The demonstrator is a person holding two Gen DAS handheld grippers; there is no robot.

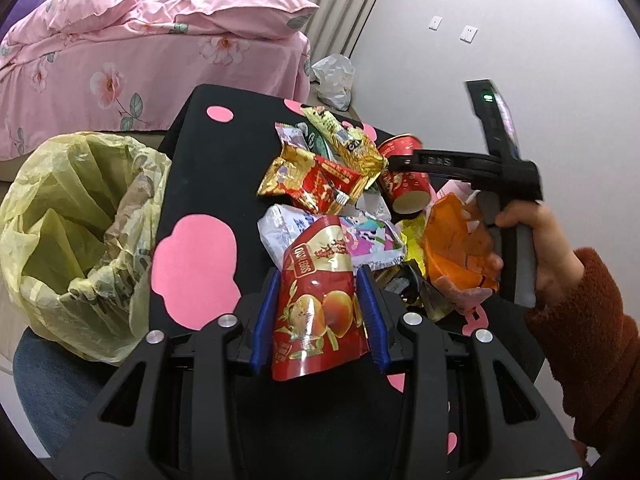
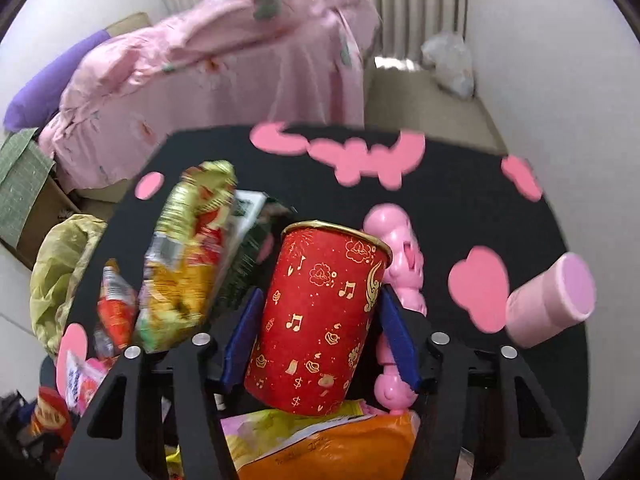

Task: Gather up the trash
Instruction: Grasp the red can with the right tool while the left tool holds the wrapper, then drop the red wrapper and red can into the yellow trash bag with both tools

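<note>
The left hand-held gripper is clamped on a red snack pouch at lower centre; the right hand-held gripper straddles a red paper cup, pads barely closing. The cup could slip or crush; the lined bin sits far left

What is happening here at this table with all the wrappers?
A person is clearing snack trash from a black table. The left hand-held gripper grips a red snack bag; a bin with a yellow bag waits beside the table. The right hand-held gripper has its fingers around a red paper cup.
</note>
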